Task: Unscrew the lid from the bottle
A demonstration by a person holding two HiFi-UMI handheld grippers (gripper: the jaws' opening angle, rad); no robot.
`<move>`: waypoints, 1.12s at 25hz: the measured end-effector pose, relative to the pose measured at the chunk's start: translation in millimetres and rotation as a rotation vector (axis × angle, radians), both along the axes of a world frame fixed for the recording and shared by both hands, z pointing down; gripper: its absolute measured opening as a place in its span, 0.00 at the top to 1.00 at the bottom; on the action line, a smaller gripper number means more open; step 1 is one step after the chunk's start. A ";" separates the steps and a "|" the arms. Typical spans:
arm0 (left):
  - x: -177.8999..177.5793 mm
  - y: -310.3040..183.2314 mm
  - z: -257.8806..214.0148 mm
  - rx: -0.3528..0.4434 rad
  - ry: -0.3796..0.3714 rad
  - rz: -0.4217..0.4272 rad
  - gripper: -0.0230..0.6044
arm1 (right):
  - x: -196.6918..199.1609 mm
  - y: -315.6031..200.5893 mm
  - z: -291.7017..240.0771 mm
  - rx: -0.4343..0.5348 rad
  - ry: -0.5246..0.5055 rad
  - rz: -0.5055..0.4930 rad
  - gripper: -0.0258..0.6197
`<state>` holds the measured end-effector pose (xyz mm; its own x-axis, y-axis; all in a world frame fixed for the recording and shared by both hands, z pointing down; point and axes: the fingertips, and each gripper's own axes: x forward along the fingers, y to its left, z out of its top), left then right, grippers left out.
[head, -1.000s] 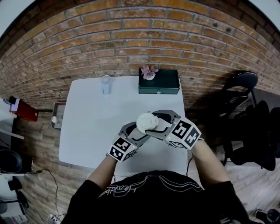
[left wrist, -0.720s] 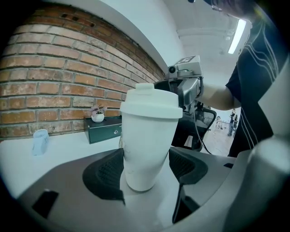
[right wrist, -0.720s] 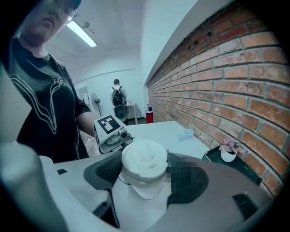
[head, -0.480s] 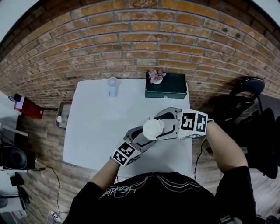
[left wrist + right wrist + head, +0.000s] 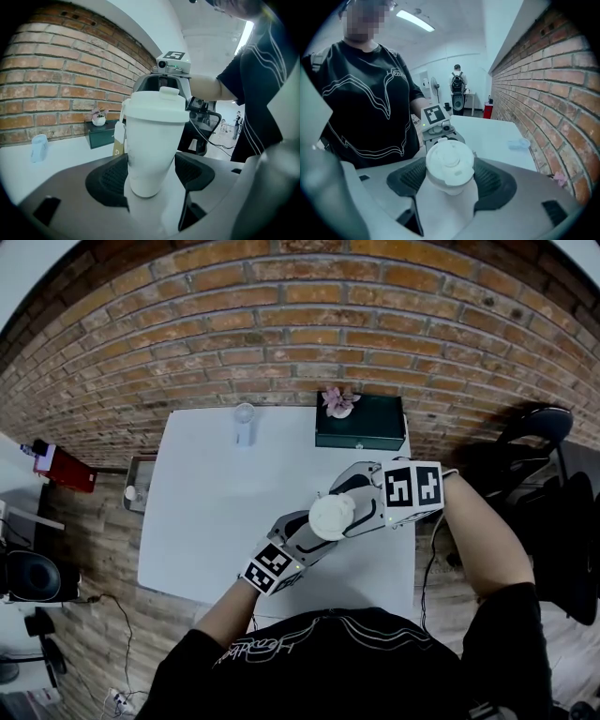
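I hold a white bottle (image 5: 153,150) upright above the white table (image 5: 206,512). My left gripper (image 5: 150,177) is shut on its lower body, the ribbed pads pressing both sides. The round white lid (image 5: 332,517) with a flip spout tops the bottle and hides the body in the head view. The right gripper (image 5: 451,177) is shut on the lid (image 5: 450,161), gripping it from the far right side. In the head view the left gripper (image 5: 302,532) reaches in from below left and the right gripper (image 5: 351,506) from the right.
A dark green box (image 5: 361,421) carrying a small pink flower pot (image 5: 338,402) stands at the table's back right. A small clear cup (image 5: 245,422) stands at the back middle. A tray (image 5: 139,486) sits off the left edge, and a black chair (image 5: 548,427) is at the right.
The right gripper has turned on the lid, its marker cube swinging up and to the right. The bottle and left gripper have shifted slightly right.
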<state>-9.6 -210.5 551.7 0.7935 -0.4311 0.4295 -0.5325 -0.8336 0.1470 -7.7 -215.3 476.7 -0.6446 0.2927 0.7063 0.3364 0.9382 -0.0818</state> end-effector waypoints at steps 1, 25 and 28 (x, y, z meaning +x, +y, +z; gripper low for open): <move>0.0 0.1 0.1 -0.001 -0.001 0.000 0.43 | 0.0 0.5 -0.7 -0.021 -0.004 0.023 0.49; -1.8 -1.2 1.4 -0.013 -0.020 -0.099 0.44 | -13.2 -10.5 -22.4 0.109 -0.294 1.006 0.26; -2.2 -0.7 1.9 -0.014 -0.021 -0.118 0.44 | -11.5 -11.3 -18.2 0.091 -0.311 1.029 0.26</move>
